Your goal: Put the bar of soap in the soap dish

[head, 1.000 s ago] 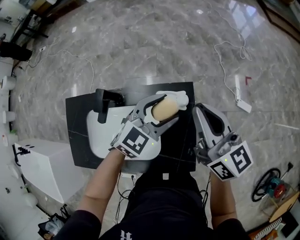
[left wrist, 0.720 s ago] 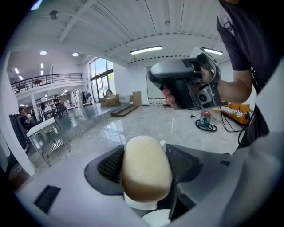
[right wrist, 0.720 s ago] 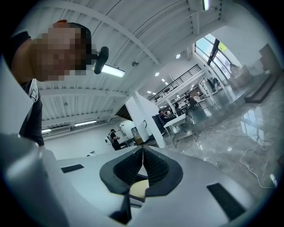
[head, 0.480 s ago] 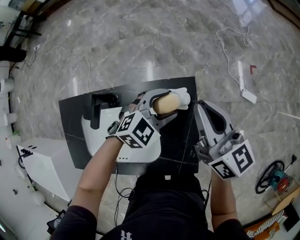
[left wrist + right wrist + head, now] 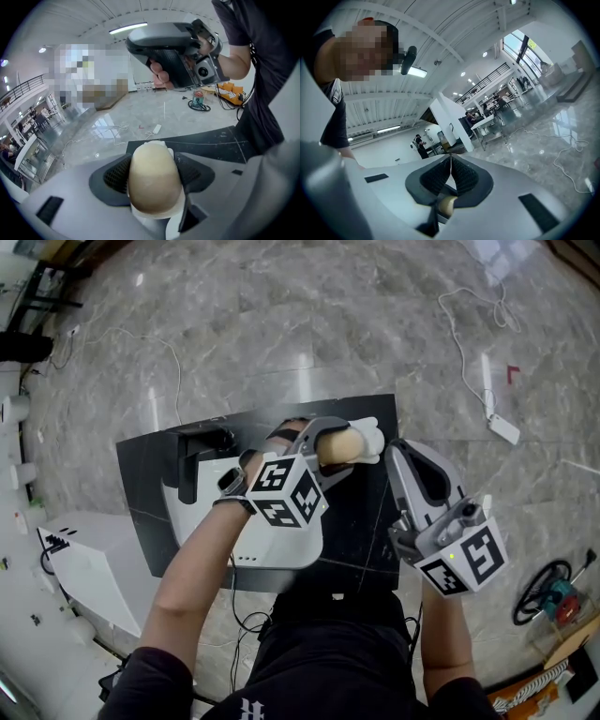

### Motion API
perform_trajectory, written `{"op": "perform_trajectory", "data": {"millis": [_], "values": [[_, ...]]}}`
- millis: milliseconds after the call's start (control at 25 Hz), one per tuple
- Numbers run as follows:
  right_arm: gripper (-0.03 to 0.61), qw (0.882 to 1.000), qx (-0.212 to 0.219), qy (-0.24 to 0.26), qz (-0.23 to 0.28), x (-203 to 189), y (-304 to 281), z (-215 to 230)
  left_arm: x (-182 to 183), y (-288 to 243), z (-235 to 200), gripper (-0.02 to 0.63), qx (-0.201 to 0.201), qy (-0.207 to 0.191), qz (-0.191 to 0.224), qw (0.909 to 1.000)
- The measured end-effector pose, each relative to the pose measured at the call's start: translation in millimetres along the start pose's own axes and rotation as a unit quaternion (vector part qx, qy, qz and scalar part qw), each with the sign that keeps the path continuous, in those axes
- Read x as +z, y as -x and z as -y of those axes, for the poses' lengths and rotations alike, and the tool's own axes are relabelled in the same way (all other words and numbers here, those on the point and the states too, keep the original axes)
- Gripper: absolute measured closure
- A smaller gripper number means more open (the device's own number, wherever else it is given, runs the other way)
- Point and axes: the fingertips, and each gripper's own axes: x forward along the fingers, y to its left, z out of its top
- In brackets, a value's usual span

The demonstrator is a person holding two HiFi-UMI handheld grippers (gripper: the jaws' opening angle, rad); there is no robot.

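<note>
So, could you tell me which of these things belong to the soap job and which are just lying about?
Job: bar of soap, held in the left gripper; white soap dish just past it.
Lying about: white basin, black faucet, power strip on the floor; right gripper shut and idle.

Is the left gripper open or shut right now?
Shut on the bar of soap: the left gripper clamps it between both jaws.

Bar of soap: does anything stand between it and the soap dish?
Nothing visible does. The bar of soap, clamped by the left gripper, sits right at the white soap dish; the right gripper is off to the side.
</note>
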Motion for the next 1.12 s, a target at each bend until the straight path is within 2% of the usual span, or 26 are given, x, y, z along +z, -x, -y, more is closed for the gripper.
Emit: {"op": "perform_trajectory", "data": {"millis": [600, 960, 1120], "values": [[0.569, 1.0, -0.001, -0.008, -0.003, -2.3, 1.6, 13.1, -21.6, -24.3, 7.7, 0.316, -0.05, -0.032, -0.067, 0.996], [0.569, 1.0, 0.009, -0.007, -0.004, 1.5, 4.4, 11.8, -22.8, -23.9, 13.2, 0.316, -0.069, -0.042, -0.083, 0.9933], [0.569, 1.0, 0.013, -0.005, -0.005, 3.8, 5.0, 9.3, -20.0, -20.0, 14.0, 0.316, -0.062, -0.04, -0.071, 0.9947]]}}
